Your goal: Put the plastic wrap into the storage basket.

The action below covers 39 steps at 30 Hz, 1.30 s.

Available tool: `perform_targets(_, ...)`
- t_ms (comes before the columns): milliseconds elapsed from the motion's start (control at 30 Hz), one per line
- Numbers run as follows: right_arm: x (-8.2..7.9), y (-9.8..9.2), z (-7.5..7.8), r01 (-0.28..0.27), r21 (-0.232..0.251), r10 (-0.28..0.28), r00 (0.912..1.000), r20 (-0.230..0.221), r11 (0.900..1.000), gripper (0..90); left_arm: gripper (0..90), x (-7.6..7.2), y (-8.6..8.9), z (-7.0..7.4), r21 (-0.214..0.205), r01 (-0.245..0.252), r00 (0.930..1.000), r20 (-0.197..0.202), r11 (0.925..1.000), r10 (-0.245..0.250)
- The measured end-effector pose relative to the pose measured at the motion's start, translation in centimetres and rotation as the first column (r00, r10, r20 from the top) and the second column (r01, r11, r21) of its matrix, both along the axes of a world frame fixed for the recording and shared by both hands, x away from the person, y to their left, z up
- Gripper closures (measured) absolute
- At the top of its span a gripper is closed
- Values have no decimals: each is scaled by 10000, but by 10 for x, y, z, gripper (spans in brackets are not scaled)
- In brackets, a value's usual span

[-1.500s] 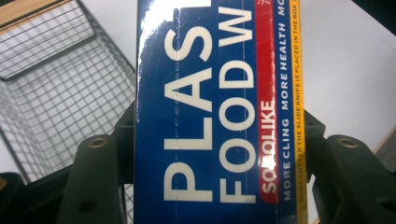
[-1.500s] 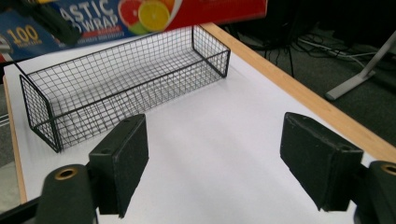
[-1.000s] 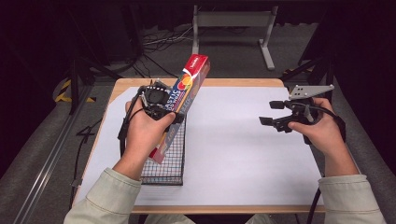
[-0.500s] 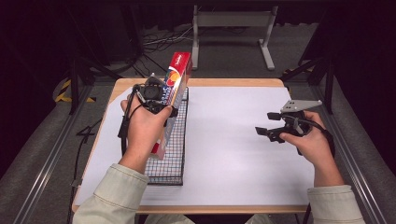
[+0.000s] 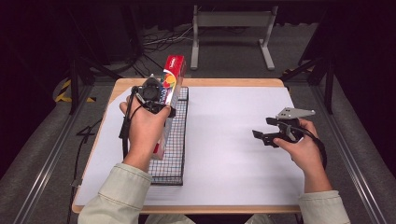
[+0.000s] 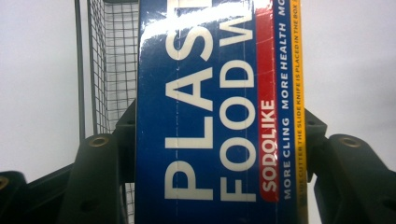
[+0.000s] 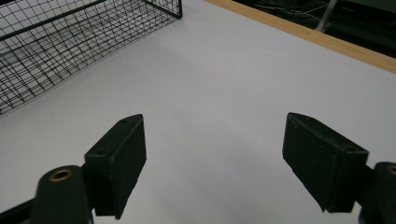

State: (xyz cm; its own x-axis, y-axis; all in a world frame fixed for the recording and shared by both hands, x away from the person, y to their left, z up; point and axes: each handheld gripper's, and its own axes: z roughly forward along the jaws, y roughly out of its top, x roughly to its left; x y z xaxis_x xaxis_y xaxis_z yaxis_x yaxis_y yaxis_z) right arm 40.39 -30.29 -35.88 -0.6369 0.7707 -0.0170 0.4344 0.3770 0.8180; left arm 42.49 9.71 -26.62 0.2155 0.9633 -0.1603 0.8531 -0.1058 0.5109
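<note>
1. white sheeting [image 5: 233, 154] covers a wooden table [image 5: 224, 82], with dark floor, cables and a grey metal stand [image 5: 232, 21] behind its far edge.
2. on the left part of the table lies a long black wire basket [image 5: 175, 154], running from the near side toward the far edge.
3. the left gripper [image 5: 152, 93] is clamped across a long box of plastic food wrap [image 5: 170, 81], blue with white lettering and a red and yellow stripe.
4. in the left gripper view the box [image 6: 210, 116] sits squarely between the two black jaws, both sides pressed against it, with the basket's mesh [image 6: 109, 70] just behind it.
5. the box is tilted, its red far end raised above the basket's far end, its near end low by the basket beneath the person's left hand [image 5: 144, 130].
6. the right gripper [image 5: 265, 130] is held over the bare white sheet on the right, well apart from the basket and box.
7. its jaws stand wide apart with nothing between them; they widened a little just before this moment.
8. in the right gripper view, white surface lies between the pads [image 7: 121, 158], and a basket corner [image 7: 70, 42] is at upper left.
</note>
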Motion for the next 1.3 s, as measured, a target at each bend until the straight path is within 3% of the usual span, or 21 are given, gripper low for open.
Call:
perform_targets(233, 1, 0, -2, 2, 17, -2, 10000, 13, 10000, 221, 403, 1, 0, -5, -1, -69, 10000, -3, 10000, 69)
perform_targets(333, 1, -1, -3, 77, -5, -77, 10000, -22, 10000, 221, 402, 1, -1, -12, 178, -171, 9999, 19, 9997, 171)
perform_targets(467, 0, -2, -3, 122, -44, -122, 9999, 3, 9999, 221, 402, 2, -1, -21, 98, -238, 9997, -103, 9997, 239)
perform_targets(633, 0, -1, -3, 42, 24, -42, 10000, -32, 10000, 213, 401, 3, -3, -34, 171, -45, 9996, -263, 9998, 49)
perform_targets(1000, 0, 1, -4, 27, -111, -26, 10000, 29, 9999, 211, 401, 4, 0, -61, 339, -602, 9970, -466, 9976, 617)
perform_targets(1300, 0, 1, -5, 14, -53, -14, 10000, -22, 10000, 209, 400, 7, -4, -76, 410, -688, 9953, -659, 9968, 714)
